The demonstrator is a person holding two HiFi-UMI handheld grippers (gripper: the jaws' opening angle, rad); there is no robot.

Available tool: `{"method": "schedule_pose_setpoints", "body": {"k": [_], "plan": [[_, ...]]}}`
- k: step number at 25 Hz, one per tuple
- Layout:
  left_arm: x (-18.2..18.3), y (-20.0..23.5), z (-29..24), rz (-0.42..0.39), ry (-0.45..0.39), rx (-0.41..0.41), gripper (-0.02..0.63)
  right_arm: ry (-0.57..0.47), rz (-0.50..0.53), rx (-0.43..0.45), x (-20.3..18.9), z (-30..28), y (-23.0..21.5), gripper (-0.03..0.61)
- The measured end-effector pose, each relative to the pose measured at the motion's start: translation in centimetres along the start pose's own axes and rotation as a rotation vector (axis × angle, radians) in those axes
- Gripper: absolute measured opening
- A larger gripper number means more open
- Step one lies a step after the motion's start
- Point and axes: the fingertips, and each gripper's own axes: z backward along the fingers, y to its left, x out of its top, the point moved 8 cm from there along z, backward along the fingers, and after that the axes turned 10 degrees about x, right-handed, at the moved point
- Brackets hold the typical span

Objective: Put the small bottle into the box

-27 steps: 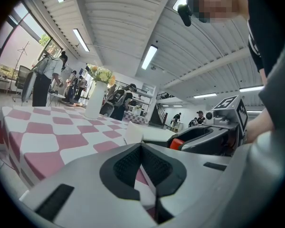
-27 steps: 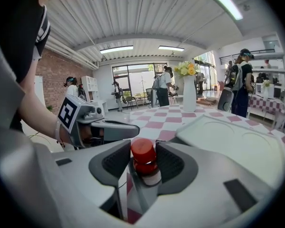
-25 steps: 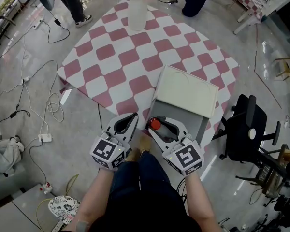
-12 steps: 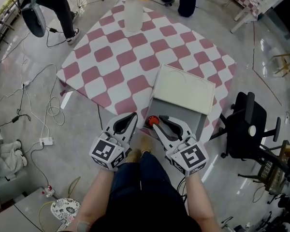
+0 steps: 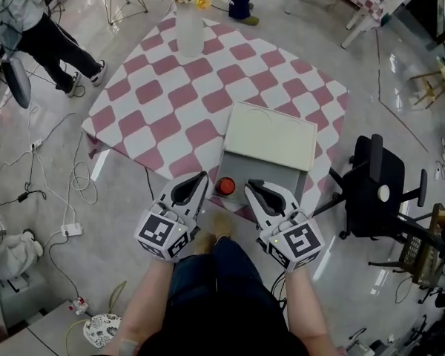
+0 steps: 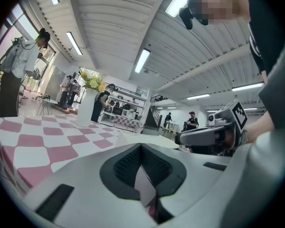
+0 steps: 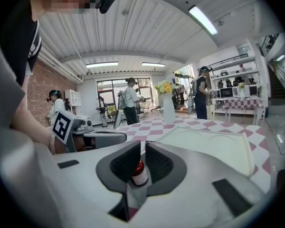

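Head view: small bottle [image 5: 225,186] upright at gray box [image 5: 285,178] near-left corner, inside or not unclear, between left gripper [image 5: 196,179] and right gripper [image 5: 254,188], touching neither; left gripper view: jaws together, empty; right gripper view: jaws closing, bottle seen ahead through the gap.

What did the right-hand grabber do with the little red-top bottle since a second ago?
The right gripper had its jaws wide around the small bottle. It has slid off to the right, and its jaws are closing without gripping the bottle, which stands free on the table between the two grippers. The bottle, the box and the left gripper stayed about where they were.
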Motion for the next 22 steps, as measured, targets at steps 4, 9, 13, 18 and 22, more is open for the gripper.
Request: {"method": "schedule_pose_setpoints", "body": {"k": [4,9,13,18,22], "plan": [[0.5,-0.3,-0.3,-0.012,-0.008,-0.014,0.0,-0.032,-0.024,-0.046,0.1,1.3,-0.4,0.017],[1.0,-0.8,-0.4,-0.019,-0.014,-0.024,0.0,-0.062,-0.049,-0.081,0.2,2.8,-0.7,0.006],[1.5,-1.1,-0.4,-0.025,-0.019,-0.028,0.0,-0.082,-0.055,-0.099,0.5,3.6,-0.8,0.006],[2.4,-1.6,-0.5,-0.035,-0.027,-0.034,0.0,-0.113,-0.073,-0.103,0.9,4.5,-0.9,0.006],[2.8,-1.7,-0.5,-0.041,-0.038,-0.042,0.0,-0.133,-0.07,-0.112,1.5,5.0,-0.9,0.006]]}}
